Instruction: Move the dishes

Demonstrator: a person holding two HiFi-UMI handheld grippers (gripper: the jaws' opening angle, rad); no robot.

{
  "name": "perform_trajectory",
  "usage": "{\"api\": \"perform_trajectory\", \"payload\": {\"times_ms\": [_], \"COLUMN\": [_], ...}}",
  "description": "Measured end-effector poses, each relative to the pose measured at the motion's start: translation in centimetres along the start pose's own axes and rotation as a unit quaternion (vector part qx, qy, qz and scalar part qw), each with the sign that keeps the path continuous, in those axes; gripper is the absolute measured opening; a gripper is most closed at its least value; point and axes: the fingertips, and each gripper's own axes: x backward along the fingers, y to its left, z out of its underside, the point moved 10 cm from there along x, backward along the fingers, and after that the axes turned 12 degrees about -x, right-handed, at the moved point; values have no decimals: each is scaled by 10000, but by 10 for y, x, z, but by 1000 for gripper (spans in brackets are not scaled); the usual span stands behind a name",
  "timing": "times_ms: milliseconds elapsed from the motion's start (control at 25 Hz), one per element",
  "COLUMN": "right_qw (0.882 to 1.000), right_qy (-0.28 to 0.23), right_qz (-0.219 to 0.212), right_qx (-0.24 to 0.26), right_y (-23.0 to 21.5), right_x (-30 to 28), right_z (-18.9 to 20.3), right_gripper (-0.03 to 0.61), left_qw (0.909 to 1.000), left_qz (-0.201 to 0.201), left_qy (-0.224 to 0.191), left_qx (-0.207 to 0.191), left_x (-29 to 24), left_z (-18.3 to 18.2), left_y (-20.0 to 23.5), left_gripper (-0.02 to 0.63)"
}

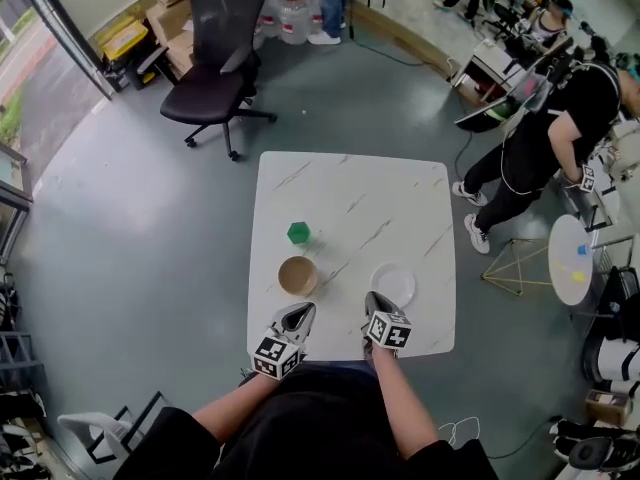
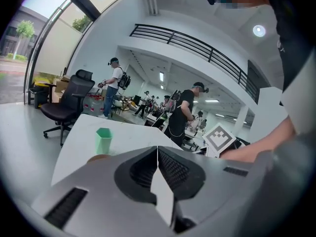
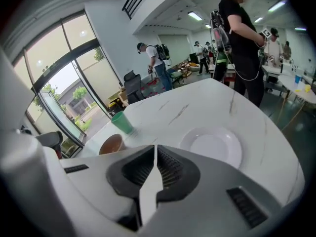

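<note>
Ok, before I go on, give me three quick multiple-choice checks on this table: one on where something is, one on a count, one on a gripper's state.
1. Which dish lies closest to the right gripper?
A. the green cup
B. the brown bowl
C. the white plate

2. How many dishes stand on the table?
A. two
B. three
C. five

3. In what state is the left gripper?
A. shut, with nothing between its jaws
B. wide open
C. clamped on the brown bowl

Answers:
1 C: in the head view the white plate sits just ahead of the right gripper, and the other two are further to the left.
2 B: the green cup, the brown bowl and the white plate are the only dishes on it.
3 A: the left gripper view shows its jaws meeting, with nothing between them.
</note>
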Motion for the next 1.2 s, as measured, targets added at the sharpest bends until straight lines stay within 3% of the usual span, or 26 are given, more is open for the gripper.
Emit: {"api": "perform_trajectory", "payload": {"times_ms": [400,560,760,1200], "right_qw": [9983,9970,9961,9878], "right_qy": [282,547,789,1539], "right_qz": [460,455,302,146], "right_qx": [-232,-307,-237,-183], "right_y": [-124,-157,-174,-185], "right_x": [25,15,3,-24], "right_z": [-45,-51,-58,-58], "right_gripper": [35,89,94,95], "left_qw": [9974,9934,9866,9653], "left_qz": [75,33,7,-178], "left_qy": [658,1071,1516,2304], "left_qx": [268,405,598,1216], "left_x": [-101,-138,-176,-218], "left_z": [19,36,49,81], "left_y": [-50,-60,-60,-59], "left_gripper": [18,20,118,124]}}
